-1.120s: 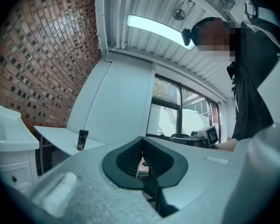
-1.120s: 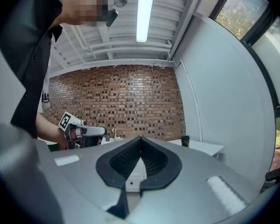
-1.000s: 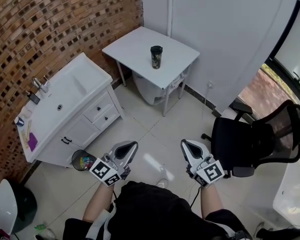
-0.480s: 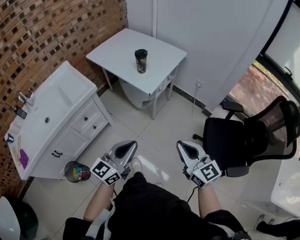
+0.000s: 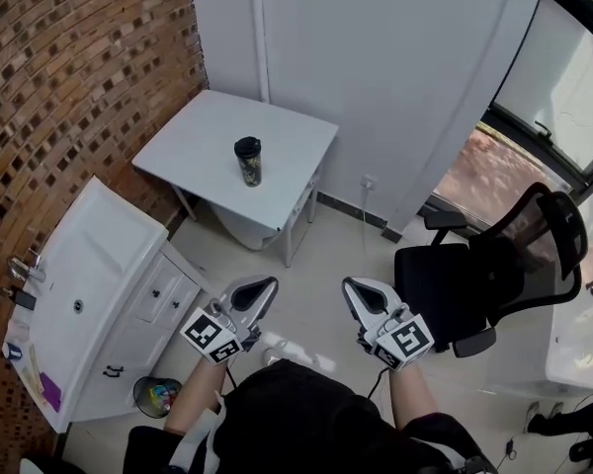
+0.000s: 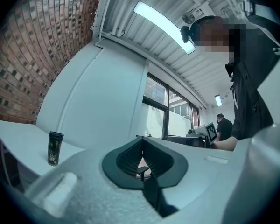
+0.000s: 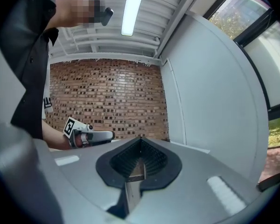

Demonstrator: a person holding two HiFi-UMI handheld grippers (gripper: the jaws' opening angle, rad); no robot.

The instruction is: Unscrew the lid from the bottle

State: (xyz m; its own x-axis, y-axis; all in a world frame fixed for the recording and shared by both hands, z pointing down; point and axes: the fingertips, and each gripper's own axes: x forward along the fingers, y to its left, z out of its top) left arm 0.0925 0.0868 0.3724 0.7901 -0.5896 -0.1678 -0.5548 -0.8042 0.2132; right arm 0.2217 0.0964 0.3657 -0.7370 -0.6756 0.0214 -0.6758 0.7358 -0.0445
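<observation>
The left gripper (image 5: 261, 286) and right gripper (image 5: 354, 288) are held closed, nothing between the jaws; the bottle (image 5: 248, 162) is seen upright on the table (image 5: 193, 141), well ahead of both tips, lid (image 5: 247, 146) on; the jaws should be opened before the body is clamped.

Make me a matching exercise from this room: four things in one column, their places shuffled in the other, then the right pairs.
Things:
1. bottle
2. office chair
3. bin
4. sink

Places:
A. against the brick wall
B. on the floor beside the cabinet
C. on the white table
D. near the window

Pairs: 1-C, 2-D, 3-B, 4-A
</observation>
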